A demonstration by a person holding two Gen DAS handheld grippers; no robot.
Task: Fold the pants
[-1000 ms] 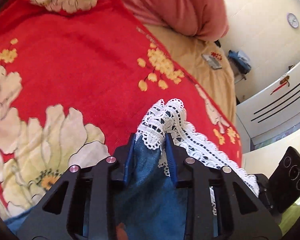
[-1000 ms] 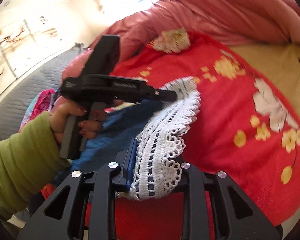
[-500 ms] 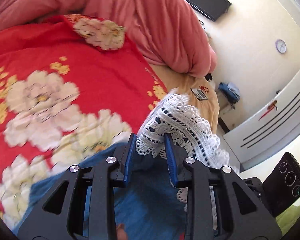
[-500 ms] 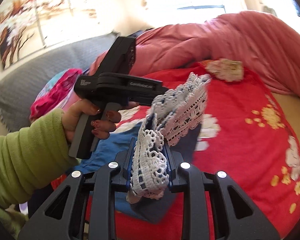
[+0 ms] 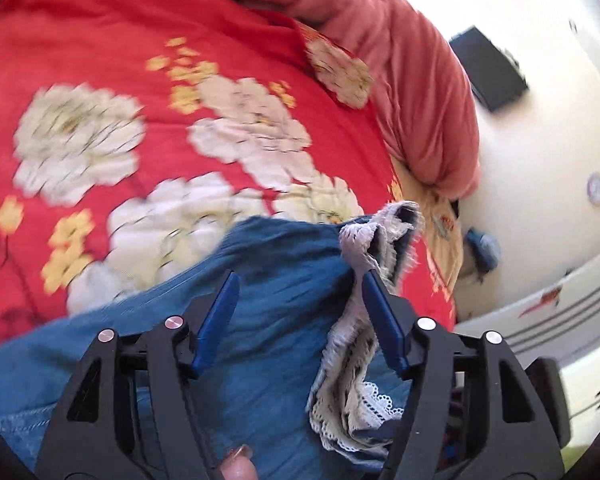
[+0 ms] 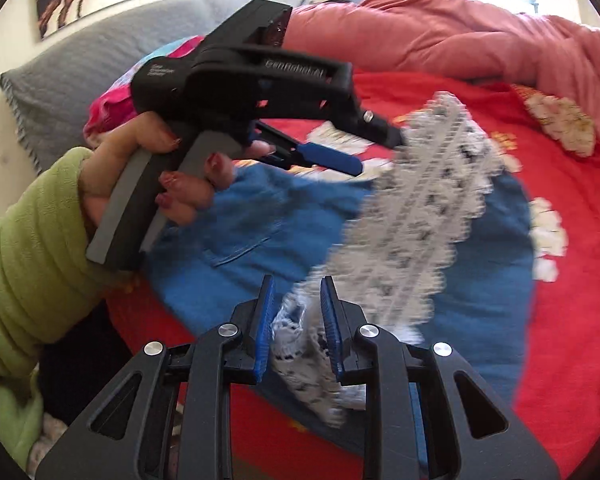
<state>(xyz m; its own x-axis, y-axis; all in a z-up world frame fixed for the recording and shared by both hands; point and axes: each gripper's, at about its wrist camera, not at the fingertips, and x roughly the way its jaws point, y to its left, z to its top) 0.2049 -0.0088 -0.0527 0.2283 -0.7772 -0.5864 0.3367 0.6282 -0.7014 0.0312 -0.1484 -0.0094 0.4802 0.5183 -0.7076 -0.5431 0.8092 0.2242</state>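
Observation:
Blue denim pants (image 5: 268, 312) with a white lace hem (image 5: 360, 360) lie on the red flowered bedspread (image 5: 140, 80). My left gripper (image 5: 300, 276) is open above the denim, and the lace brushes its right finger. In the right wrist view the left gripper (image 6: 376, 152) shows open over the pants (image 6: 480, 292). My right gripper (image 6: 296, 284) has its jaws slightly apart around the lace hem (image 6: 420, 216), which hangs blurred across the denim.
A pink duvet (image 5: 400, 60) is piled at the bed's far side. A grey headboard (image 6: 80, 68) and pink-blue bedding (image 6: 112, 108) lie behind the left hand. White cabinets (image 5: 560, 312) and a black screen (image 5: 488, 68) stand past the bed.
My left gripper has opened and let go of the lace hem. Both grippers have carried the hem over the denim. My right gripper's jaws have spread a little.

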